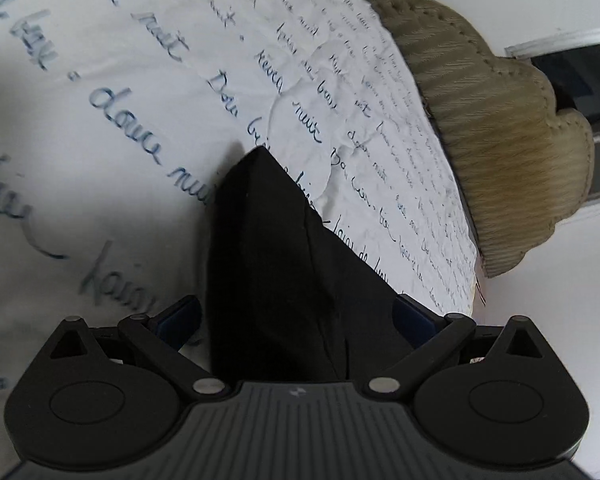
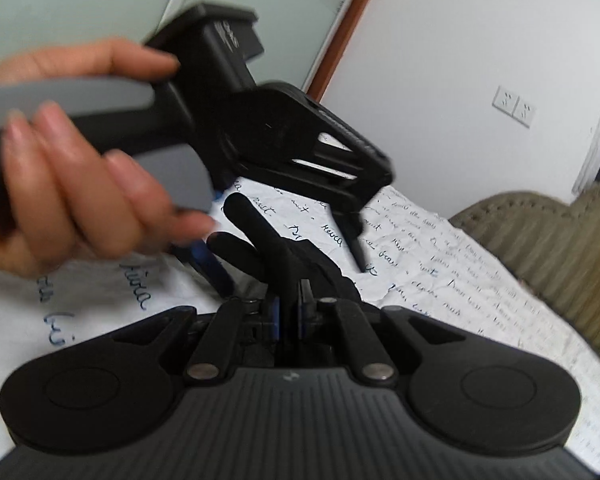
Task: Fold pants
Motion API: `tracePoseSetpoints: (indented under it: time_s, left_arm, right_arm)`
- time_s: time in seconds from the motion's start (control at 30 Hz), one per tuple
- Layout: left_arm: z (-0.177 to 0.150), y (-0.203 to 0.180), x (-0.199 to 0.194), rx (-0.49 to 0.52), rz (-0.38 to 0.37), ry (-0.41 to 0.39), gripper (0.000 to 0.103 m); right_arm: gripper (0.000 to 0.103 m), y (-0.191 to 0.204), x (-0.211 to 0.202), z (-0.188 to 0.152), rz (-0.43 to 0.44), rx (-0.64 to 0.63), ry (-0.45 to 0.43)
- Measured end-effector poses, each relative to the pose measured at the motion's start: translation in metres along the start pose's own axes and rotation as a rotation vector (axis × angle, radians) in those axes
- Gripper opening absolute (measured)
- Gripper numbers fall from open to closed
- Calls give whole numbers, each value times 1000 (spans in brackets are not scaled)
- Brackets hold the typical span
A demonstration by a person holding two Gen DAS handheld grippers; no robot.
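Surface: White bedsheet printed with blue handwriting covers the bed you are working over; a tan ribbed cushion sits at its far edge, against a plain white wall with a double socket.

Pants: Black pants run as a dark wedge from between your left gripper's blue pads out to a point on the sheet. In the right wrist view only a bunched black edge shows.

Left gripper: Your left gripper has its pads spread wide with the fabric lying between them. Whether the pads press on it you cannot tell from here; the cloth hides the inner faces.

Right gripper: Your right gripper is pressed together, pinching a thin fold of the pants just ahead of the pads.

Left hand: Your left hand and its tool cross the upper left of the right wrist view, above and just beyond the right pinch.

Key relation: Both grippers sit at one bunched end of the garment, close together, left slightly farther out. The long axis runs away from the left gripper toward the cushion.

Next, as a judgement: You likely need the two holds drawn apart along that edge.
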State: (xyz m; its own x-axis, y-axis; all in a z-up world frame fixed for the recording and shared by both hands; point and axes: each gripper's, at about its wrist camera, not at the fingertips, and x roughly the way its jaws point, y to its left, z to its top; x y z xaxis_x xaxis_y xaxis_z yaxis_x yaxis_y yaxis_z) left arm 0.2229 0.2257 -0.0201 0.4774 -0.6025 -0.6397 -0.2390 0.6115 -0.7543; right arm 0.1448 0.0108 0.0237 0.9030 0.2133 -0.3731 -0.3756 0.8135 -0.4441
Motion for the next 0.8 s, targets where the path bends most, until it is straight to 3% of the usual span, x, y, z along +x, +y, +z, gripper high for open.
tracePoseSetpoints:
  time_s: [0.13,0.2,0.23,0.27,0.33,0.4,0.5,0.57,0.7,0.8]
  left_arm:
    - [2,-8,6,3,42,-22,100]
    - [1,-13,6,40,60,-26,74]
    - [0,-16,6,69,91,-19,44]
    - [0,-18,6,83,138,-21,33]
    - [-1,-13,5,78,142,-25,26]
    - [-1,-11,2,80,141,-32,23]
    - [-9,-20,-3,140,162,-69,20]
    - [-18,-34,-8,202,193,-112,20]
    - [-37,-65,-17,314,248,-192,20]
    - [-45,-78,-22,342,271,-216,20]
  right_arm:
    - [6,-4,0,-2,3,7,0]
    - [6,-4,1,-4,9,13,-1]
    - [6,-5,2,-5,14,17,2]
    - [8,-6,2,-5,17,23,11]
    - [13,-12,2,-7,59,38,34]
    - [26,-22,-11,-12,100,81,34]
    - [28,-55,-40,-25,114,240,15]
    - [28,-83,-53,-40,55,340,27]
    - [28,-128,-58,-78,-157,436,135]
    - [25,-159,-50,-86,-184,465,150]
